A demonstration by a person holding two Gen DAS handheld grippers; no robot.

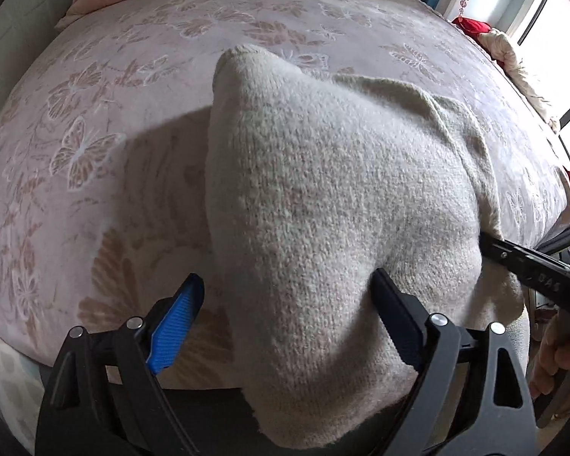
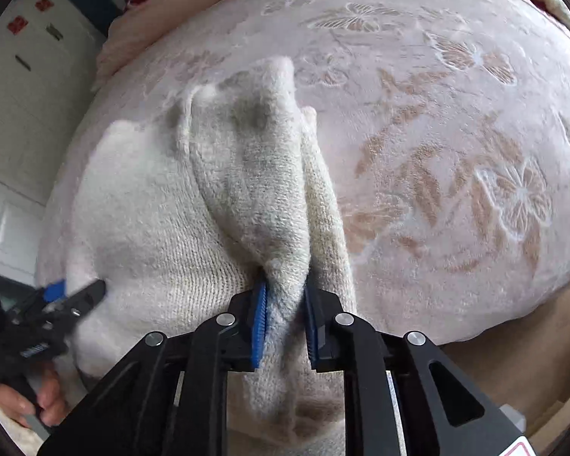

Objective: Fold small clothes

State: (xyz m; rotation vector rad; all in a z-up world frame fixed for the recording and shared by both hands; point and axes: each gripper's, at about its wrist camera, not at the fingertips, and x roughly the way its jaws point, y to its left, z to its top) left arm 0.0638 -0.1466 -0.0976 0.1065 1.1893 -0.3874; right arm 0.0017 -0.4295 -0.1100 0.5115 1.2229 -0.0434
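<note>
A cream knitted garment (image 1: 323,197) is seen lying on a pink bedspread (image 1: 95,121) patterned with butterflies, its near part lifted off the bed and hanging over the near edge. In the left wrist view the left gripper (image 1: 288,285) is held with its fingers spread wide; the blue-ribbed left pad (image 1: 178,323) is clear of the fabric, while the black right finger (image 1: 395,307) is pressed against a draped fold of the knit. Nothing is clamped between them. At the right edge of that view the right gripper (image 1: 490,245) is seen reaching into the garment's side, with pale lettering on its black body that is too blurred to be read.

In the right wrist view the right gripper (image 2: 285,319) is closed narrowly on a bunched ridge of the garment (image 2: 254,190), the fabric being pinched between the two blue pads (image 2: 260,326). The ridge is drawn up from the bed toward the camera. At the lower left the left gripper (image 2: 91,292) is seen touching the garment's left side, held by a hand (image 2: 38,399); white print on its body cannot be made out. A red-bordered label (image 2: 513,450) is partly visible at the lower right corner, its text unreadable. Red tags (image 2: 17,24) are seen on a white cabinet (image 2: 26,106) at the far left.
</note>
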